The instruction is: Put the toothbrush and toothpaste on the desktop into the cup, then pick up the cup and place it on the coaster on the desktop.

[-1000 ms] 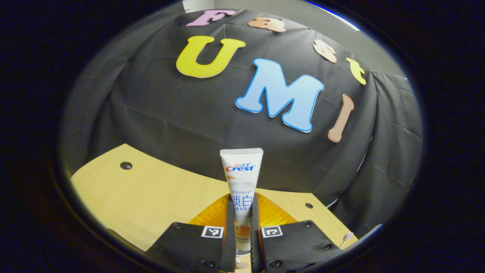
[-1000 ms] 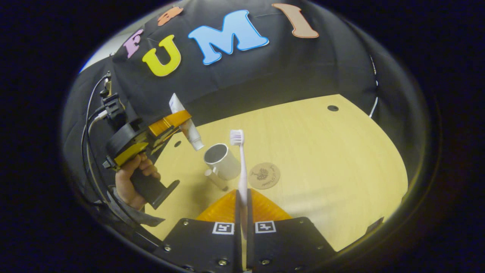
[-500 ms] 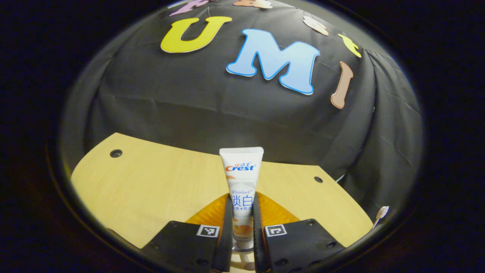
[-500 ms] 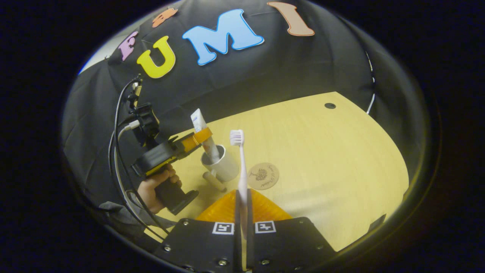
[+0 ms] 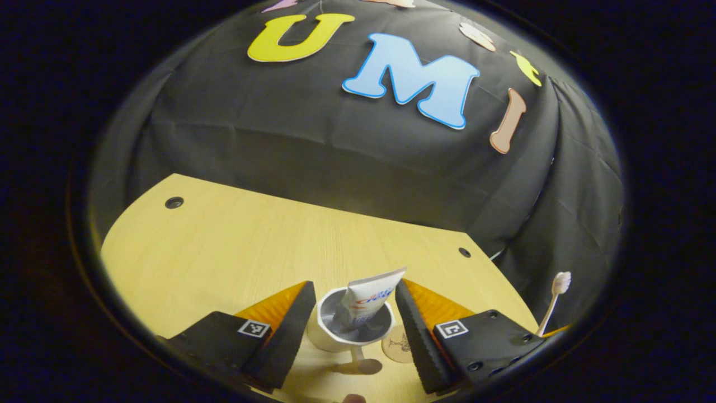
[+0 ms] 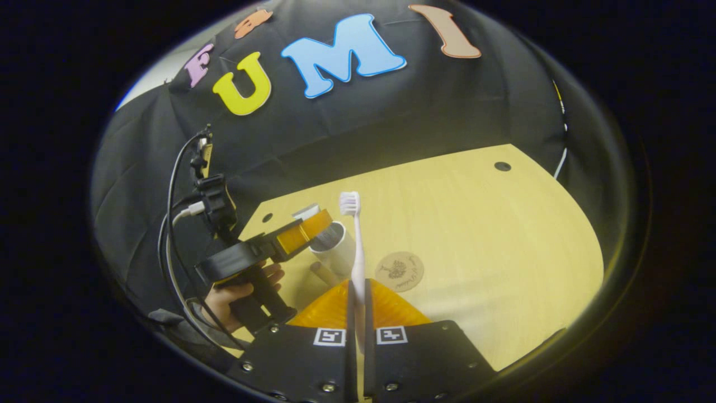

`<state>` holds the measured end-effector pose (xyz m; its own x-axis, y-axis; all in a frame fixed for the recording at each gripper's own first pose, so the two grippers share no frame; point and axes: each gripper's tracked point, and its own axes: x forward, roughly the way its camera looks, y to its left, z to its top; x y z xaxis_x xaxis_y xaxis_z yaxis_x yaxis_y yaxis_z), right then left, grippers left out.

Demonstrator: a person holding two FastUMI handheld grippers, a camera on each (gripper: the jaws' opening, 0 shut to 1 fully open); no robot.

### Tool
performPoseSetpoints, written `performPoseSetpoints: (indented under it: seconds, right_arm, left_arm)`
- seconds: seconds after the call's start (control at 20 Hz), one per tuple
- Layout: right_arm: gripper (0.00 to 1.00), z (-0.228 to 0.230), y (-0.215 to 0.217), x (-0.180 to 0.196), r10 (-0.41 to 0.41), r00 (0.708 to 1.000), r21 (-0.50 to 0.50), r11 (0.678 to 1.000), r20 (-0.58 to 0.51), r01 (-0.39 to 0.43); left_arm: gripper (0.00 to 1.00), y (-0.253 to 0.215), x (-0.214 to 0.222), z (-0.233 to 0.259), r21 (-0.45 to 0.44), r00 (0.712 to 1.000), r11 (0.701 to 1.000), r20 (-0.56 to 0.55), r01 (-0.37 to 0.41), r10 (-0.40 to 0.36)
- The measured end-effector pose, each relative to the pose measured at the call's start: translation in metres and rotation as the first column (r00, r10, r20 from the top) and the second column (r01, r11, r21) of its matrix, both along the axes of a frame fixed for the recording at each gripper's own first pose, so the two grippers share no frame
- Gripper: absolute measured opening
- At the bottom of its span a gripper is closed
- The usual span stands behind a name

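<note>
coaster (image 5: 398, 346) half hidden, toothpaste (image 5: 366, 304) base unseen

Pale wood-grain desktop (image 5: 224, 246), matt; smooth, seemingly metal cup (image 5: 324, 336) — glossy plastic toothpaste (image 5: 366, 299).

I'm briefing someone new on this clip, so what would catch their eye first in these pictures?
In the left gripper view, the toothpaste stands tilted in the white cup, between the open fingers of the left gripper. In the right gripper view, the right gripper pinches the toothbrush upright, bristles up, near the round coaster on the wooden desktop.
</note>
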<state>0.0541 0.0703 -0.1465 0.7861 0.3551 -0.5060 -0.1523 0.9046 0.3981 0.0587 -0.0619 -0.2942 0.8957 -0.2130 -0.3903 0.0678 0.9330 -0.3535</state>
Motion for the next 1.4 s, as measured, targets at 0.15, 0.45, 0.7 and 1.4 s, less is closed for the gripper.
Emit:
performPoseSetpoints:
  seconds: [0.15, 0.45, 0.7, 1.4]
  right_arm:
    - [0.06, 0.015, 0.005, 0.015, 0.025, 0.998, -0.004, 1.0, 0.05, -0.025]
    - [0.05, 0.039, 0.036, 0.05, 0.11, 0.982, 0.019, 0.993, 0.152, -0.114]
    - [0.05, 0.052, 0.065, 0.07, 0.175, 0.962, 0.019, 0.983, 0.21, -0.183]
    - [0.05, 0.055, 0.13, 0.139, 0.338, 0.858, -0.187, 0.94, 0.386, -0.286]
  left_arm:
    - [0.92, 0.005, -0.019, 0.006, 0.012, 1.0, 1.0, 0.001, -0.001, 0.001]
    - [0.98, 0.03, -0.068, 0.01, 0.034, 0.999, 0.999, -0.022, -0.03, 0.031]
    - [0.98, 0.047, -0.107, -0.002, 0.036, 0.995, 0.997, -0.073, -0.065, 0.068]
    - [0.92, 0.049, -0.175, -0.052, -0.008, 0.971, 0.996, -0.225, -0.083, 0.079]
